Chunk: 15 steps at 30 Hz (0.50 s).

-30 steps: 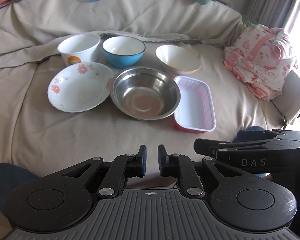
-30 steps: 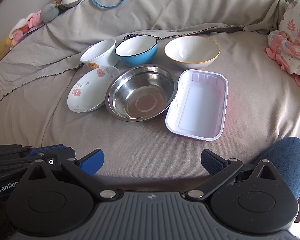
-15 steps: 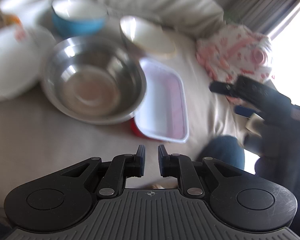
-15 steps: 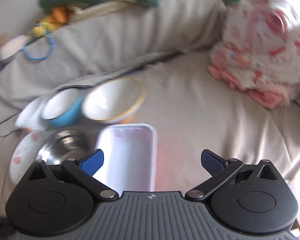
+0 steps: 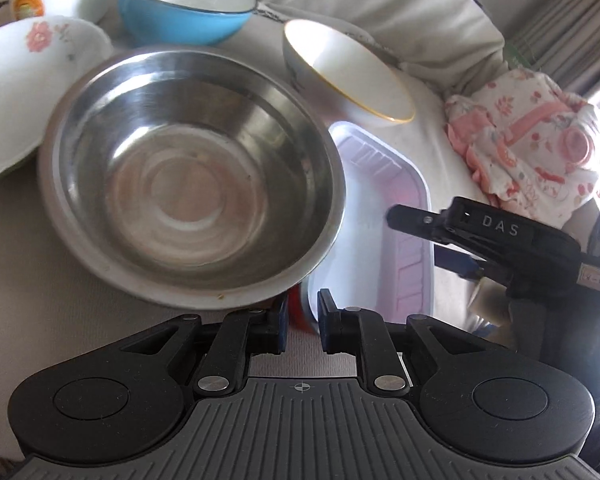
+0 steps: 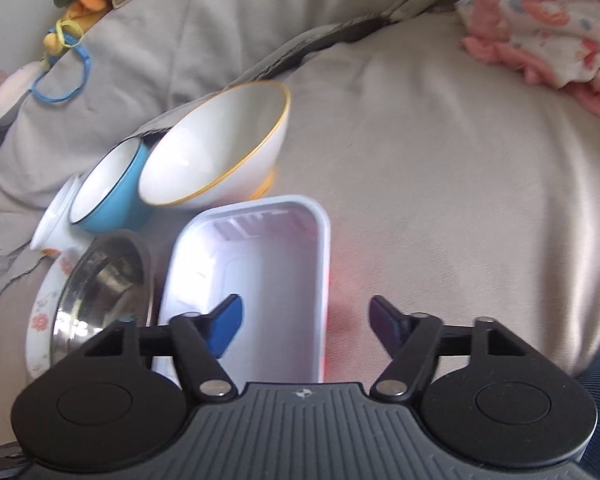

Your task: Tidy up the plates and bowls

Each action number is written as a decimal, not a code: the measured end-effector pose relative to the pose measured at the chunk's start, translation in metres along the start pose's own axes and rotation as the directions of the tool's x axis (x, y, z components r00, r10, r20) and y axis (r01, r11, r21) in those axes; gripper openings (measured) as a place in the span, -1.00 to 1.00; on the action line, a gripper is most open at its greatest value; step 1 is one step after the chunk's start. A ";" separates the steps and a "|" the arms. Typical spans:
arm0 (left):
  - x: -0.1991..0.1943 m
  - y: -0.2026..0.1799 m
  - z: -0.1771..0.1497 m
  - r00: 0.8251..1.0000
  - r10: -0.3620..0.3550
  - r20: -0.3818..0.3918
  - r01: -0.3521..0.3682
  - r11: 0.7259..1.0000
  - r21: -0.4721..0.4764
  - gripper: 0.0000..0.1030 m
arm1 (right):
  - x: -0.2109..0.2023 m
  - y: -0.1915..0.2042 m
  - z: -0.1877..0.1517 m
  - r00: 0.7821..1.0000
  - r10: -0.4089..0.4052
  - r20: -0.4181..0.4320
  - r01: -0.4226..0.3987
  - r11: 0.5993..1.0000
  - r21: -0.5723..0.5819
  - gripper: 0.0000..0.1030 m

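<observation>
Your right gripper (image 6: 305, 322) had its jaws closing astride the right-hand rim of the white plastic tray (image 6: 260, 280), one pad inside, one outside, neither yet pressing. Your left gripper (image 5: 303, 316) was all but shut, nothing between its pads, hovering at the tray's near corner beside the steel bowl (image 5: 192, 176). The tray lay on the bed cover (image 6: 460, 200), just in front of the gold-rimmed bowl (image 6: 220, 148). It looked light and thin-walled, likely to flex, so its stiffer rolled rim was probably the best place to pinch.
</observation>
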<state>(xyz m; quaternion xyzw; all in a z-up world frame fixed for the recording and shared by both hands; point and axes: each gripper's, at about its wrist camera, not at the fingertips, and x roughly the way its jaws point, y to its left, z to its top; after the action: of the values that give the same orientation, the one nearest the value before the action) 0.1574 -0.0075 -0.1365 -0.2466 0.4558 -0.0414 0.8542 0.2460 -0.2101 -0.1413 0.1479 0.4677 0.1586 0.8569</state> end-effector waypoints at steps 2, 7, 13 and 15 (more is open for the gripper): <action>0.007 -0.005 0.004 1.000 0.018 -0.023 -0.018 1.000 0.009 -0.58 | 0.004 -0.003 0.003 0.996 0.076 -0.040 -0.075 0.997 0.032 0.13; 0.032 -0.038 0.016 0.994 -0.026 -0.102 0.034 0.996 0.087 -0.58 | -0.013 -0.010 0.020 0.998 0.068 -0.003 -0.068 0.997 0.026 0.15; 0.076 -0.087 0.046 0.997 -0.077 -0.030 0.081 0.979 0.186 -0.58 | -0.021 -0.038 0.070 0.997 -0.075 -0.014 0.076 0.995 0.059 0.24; 0.092 -0.098 0.059 0.996 -0.089 0.002 0.086 0.974 0.208 -0.59 | -0.015 -0.045 0.088 0.993 -0.121 0.007 0.120 0.992 0.043 0.26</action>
<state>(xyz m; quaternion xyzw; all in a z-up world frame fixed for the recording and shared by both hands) 0.2737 -0.0976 -0.1342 -0.1760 0.4329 -0.1251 0.8752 0.3191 -0.2663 -0.1020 0.1382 0.4749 0.0961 0.8638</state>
